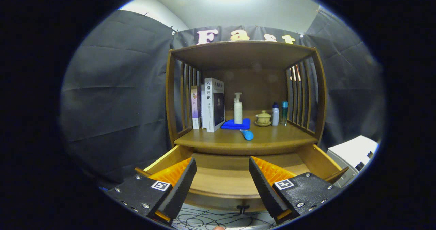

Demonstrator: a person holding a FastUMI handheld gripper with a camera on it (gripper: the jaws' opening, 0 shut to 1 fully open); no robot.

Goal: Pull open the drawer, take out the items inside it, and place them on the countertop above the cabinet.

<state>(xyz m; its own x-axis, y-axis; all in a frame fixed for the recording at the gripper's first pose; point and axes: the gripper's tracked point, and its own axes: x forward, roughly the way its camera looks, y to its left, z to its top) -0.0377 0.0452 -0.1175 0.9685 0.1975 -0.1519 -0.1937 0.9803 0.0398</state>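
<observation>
A wooden cabinet stands ahead, its drawer [224,179] pulled open under the countertop [272,139]. The drawer's bare wooden floor shows between and beyond my fingers; I see no item lying in it. My gripper [223,167] hangs open over the drawer's front, with nothing between its fingers. On the countertop lies a blue cylindrical item [247,134] near the front edge. Behind it a white pump bottle [237,109] stands on a folded blue cloth [236,124].
Upright books [213,104] stand at the countertop's left. A lidded ceramic cup [263,118], a small white bottle [275,115] and a teal bottle [284,113] stand at its right. Slatted side rails [301,93] and a top shelf enclose it. A white box [354,151] sits lower right.
</observation>
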